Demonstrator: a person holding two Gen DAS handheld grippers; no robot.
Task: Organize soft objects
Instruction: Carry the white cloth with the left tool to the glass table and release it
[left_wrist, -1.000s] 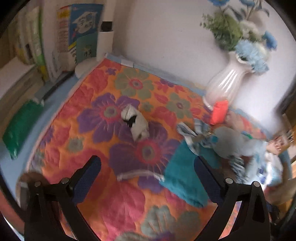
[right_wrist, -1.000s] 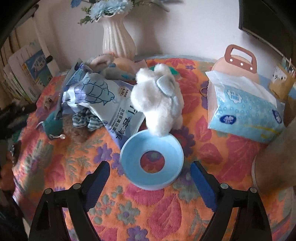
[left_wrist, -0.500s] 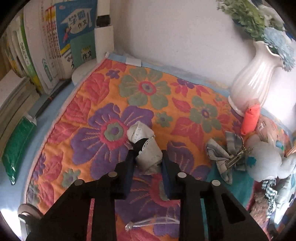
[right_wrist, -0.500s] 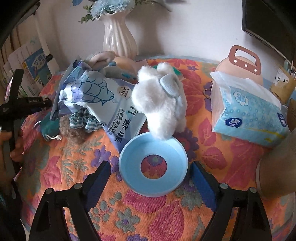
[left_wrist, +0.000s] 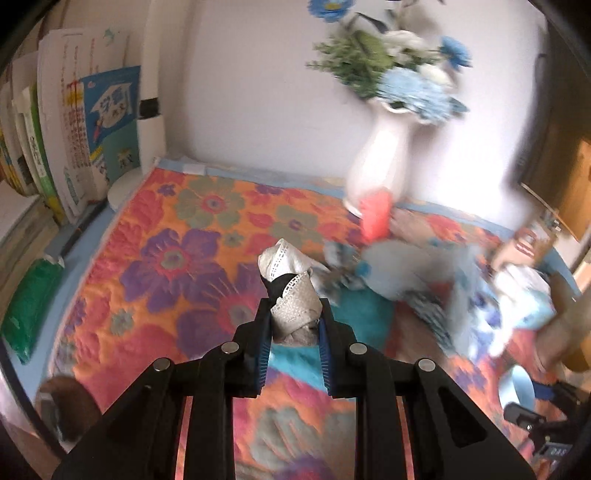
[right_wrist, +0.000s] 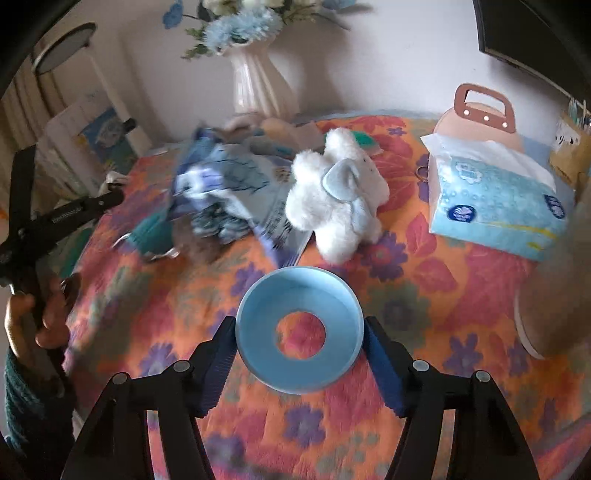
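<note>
So the left gripper (left_wrist: 294, 323) is clamped on a rolled-up sock bundle (left_wrist: 291, 291), cream with a lacy punched edge and a bit of black showing, held up off the flowery worktop (left_wrist: 177, 258). The right gripper (right_wrist: 299, 347) has its fingers spread around a blue ring dish (right_wrist: 299, 328); can't tell if they're actually gripping it. Fluffy white plush (right_wrist: 336, 199) sits just past it. The printed blue-and-white bag (right_wrist: 236, 173) is too blurred to read. Tissue pack (right_wrist: 495, 199) is open, white tissue sticking out the top.

Soft pile (left_wrist: 424, 280) motion-blurred, flowers (right_wrist: 236, 22) cropped
</note>
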